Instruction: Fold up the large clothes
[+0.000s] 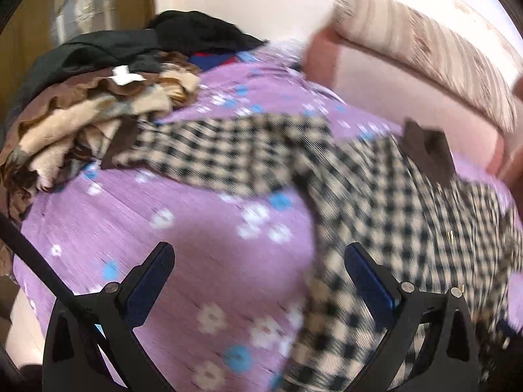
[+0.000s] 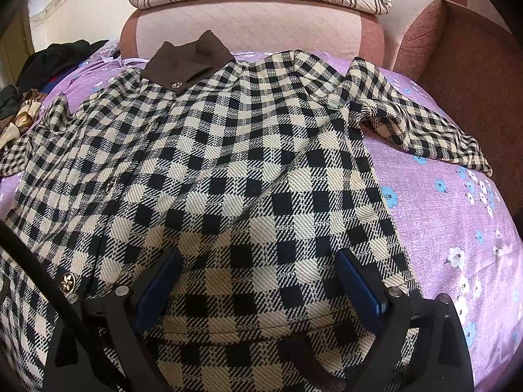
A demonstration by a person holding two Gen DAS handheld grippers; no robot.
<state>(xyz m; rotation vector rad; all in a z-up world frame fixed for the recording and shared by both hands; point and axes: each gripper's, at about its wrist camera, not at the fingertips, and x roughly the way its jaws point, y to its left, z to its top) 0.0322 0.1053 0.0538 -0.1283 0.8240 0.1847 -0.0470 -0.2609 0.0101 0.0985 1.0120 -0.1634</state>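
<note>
Both grippers gape wide, gripping nothing. The right gripper (image 2: 258, 281) hangs over the checked coat's (image 2: 228, 170) hem; the left gripper (image 1: 260, 271) hangs beside the coat, above the purple bedsheet (image 1: 183, 228).

No text, brand, number or sign can be read in either view. The small white tag (image 1: 126, 75) on the brown and beige crumpled clothes pile (image 1: 81, 124) at the upper left of the left wrist view is blurred, and any print on it is illegible.
</note>
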